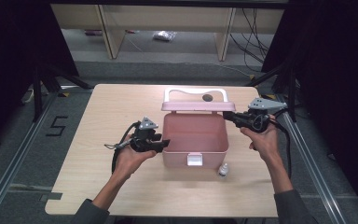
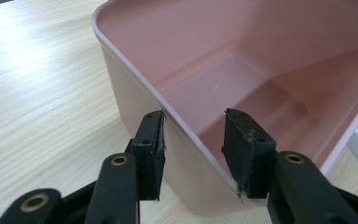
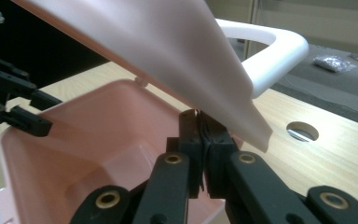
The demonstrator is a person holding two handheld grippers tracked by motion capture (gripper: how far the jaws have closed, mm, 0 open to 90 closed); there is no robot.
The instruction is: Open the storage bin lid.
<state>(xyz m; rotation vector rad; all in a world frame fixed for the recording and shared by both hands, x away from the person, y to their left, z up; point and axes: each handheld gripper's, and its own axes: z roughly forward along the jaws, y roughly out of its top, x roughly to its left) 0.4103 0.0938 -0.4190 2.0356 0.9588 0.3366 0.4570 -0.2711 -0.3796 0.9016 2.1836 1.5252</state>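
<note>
A pink box (image 1: 177,158) stands on the wooden table (image 1: 116,112), its lid (image 1: 198,106) raised at the back with a white handle (image 1: 172,93) on it. My left gripper (image 1: 164,143) is at the box's left wall (image 2: 135,79); its jaws (image 2: 193,135) straddle the rim, one pad outside and one inside, with a gap still showing. My right gripper (image 1: 227,115) is at the lid's right end, and its jaws (image 3: 200,116) are shut on the edge of the tilted lid (image 3: 168,42). The box's inside (image 3: 88,135) is empty.
A small white bottle (image 1: 223,171) stands on the table just right of the box's front corner. A white latch (image 1: 194,160) sits on the front wall. A round hole (image 1: 207,97) is in the tabletop behind the lid. Shelving stands beyond the table.
</note>
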